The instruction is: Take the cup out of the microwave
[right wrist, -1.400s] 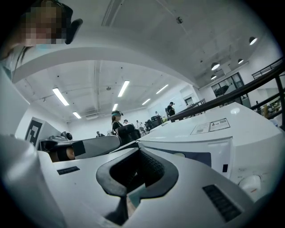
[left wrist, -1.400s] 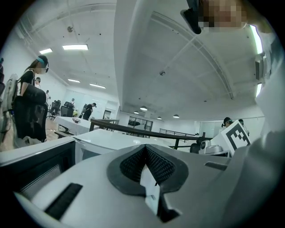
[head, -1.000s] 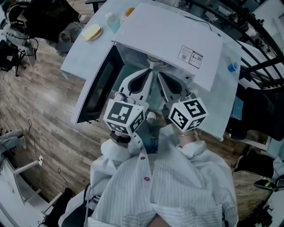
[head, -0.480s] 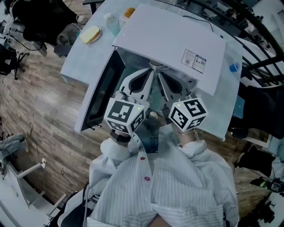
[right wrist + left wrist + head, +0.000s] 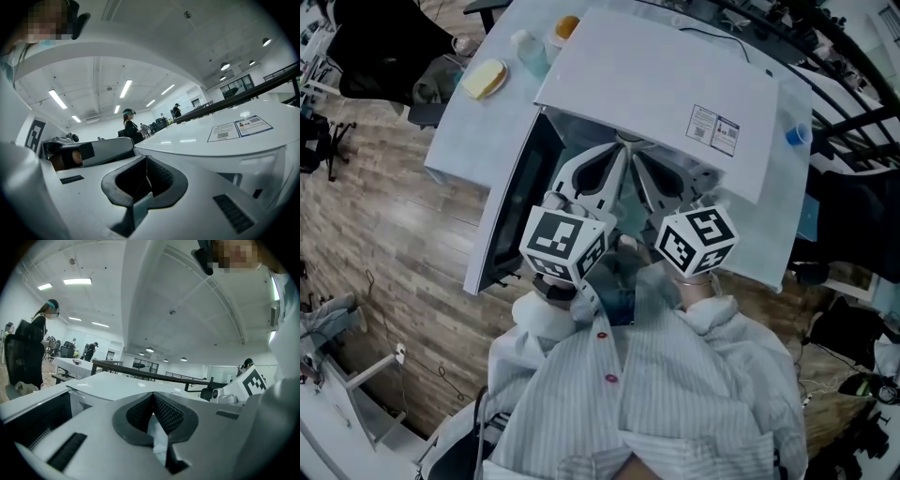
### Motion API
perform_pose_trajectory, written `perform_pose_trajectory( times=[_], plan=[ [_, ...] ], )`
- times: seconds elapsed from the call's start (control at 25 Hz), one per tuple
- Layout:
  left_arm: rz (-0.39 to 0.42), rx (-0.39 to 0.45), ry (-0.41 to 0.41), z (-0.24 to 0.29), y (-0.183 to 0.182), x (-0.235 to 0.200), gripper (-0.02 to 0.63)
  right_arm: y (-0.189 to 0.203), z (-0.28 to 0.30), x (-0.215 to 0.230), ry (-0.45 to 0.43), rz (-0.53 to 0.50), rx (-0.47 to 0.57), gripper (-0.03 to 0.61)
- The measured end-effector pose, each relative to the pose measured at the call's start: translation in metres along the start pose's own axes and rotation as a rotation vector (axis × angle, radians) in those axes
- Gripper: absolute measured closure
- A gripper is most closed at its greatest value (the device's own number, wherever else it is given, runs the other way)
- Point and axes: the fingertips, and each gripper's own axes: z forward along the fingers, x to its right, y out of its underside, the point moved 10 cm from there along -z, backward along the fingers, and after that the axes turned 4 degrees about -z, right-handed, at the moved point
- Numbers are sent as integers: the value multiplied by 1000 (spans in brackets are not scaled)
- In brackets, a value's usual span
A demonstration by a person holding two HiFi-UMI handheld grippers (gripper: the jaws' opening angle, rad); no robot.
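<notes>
Left gripper (image 5: 615, 155) and right gripper (image 5: 639, 157) are both clenched tight on nothing, tips at the open microwave (image 5: 656, 75) mouth. Can't see the cup.

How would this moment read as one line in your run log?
microwave: door open | left tool: shut, empty | right tool: shut, empty | both in front of opening | cup: not in view

Microwave (image 5: 656, 84): white box, upright on the pale table (image 5: 457, 133), with a rectangular label (image 5: 713, 125) near the right edge of its top. The dark-windowed door (image 5: 511, 202) is swung wide open to the left. The cavity is mostly hidden and its contents can't be made out.
</notes>
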Motion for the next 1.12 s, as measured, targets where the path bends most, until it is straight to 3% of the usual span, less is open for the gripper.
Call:
perform_pose_trajectory(
  times=[1.12],
  plan=[
    [-56, -107, 26, 36, 79, -32, 604, 61, -4, 32, 139, 85, -71, 545]
  ],
)
